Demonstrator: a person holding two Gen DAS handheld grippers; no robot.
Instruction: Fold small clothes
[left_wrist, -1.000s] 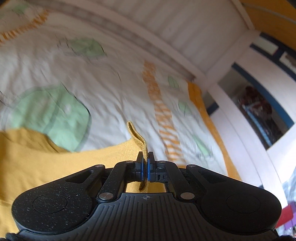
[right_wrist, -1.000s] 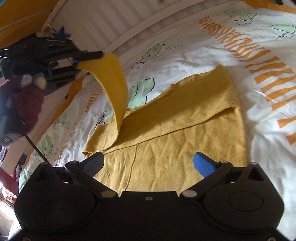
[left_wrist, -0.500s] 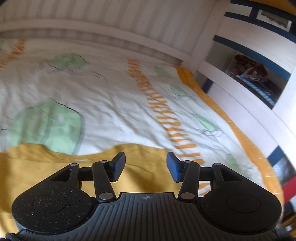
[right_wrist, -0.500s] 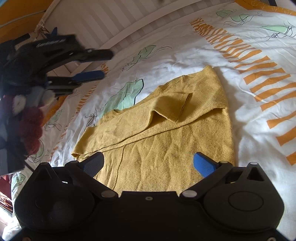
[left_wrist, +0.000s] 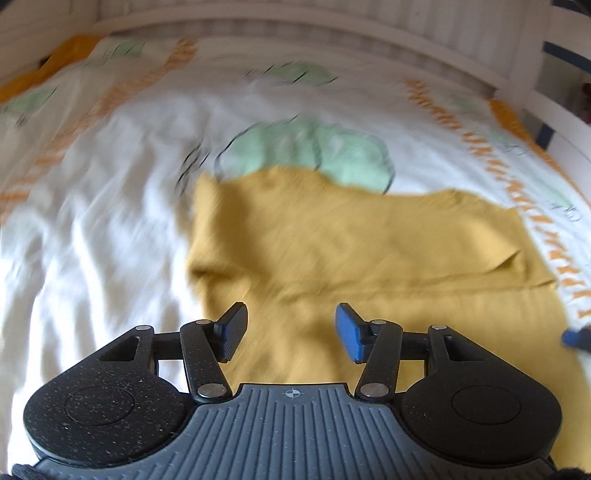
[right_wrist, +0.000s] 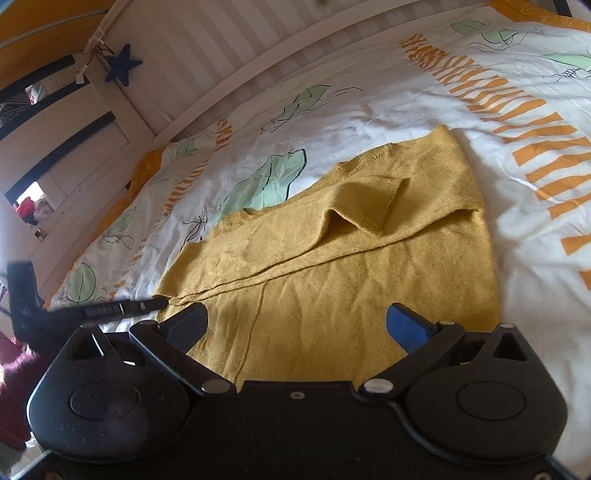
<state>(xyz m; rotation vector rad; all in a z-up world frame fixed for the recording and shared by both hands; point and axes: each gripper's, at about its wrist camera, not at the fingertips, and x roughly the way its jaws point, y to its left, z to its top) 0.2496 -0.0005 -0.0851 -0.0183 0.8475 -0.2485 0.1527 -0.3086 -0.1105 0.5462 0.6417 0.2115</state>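
Note:
A mustard-yellow knitted garment (right_wrist: 332, 280) lies flat on the bed, one sleeve (right_wrist: 373, 199) folded across its body. In the left wrist view the garment (left_wrist: 351, 240) is blurred by motion. My left gripper (left_wrist: 291, 314) is open above the garment's near edge, nothing between its fingers. Seen from the right wrist, the left gripper (right_wrist: 122, 308) is low at the garment's left corner. My right gripper (right_wrist: 297, 314) hangs open over the garment's lower part, its fingers empty. Its blue fingertip (left_wrist: 576, 336) shows at the right edge of the left wrist view.
The bed cover (right_wrist: 424, 107) is white with green leaves and orange stripes. A white slatted bed rail (right_wrist: 229, 48) runs along the far side, with a blue star (right_wrist: 123, 66) hanging by it. A fuzzy maroon sleeve (right_wrist: 14, 387) is at the left.
The left gripper opened and let go of the sleeve, which dropped folded onto the garment. It then swung down to the garment's left edge. The right gripper stayed put.

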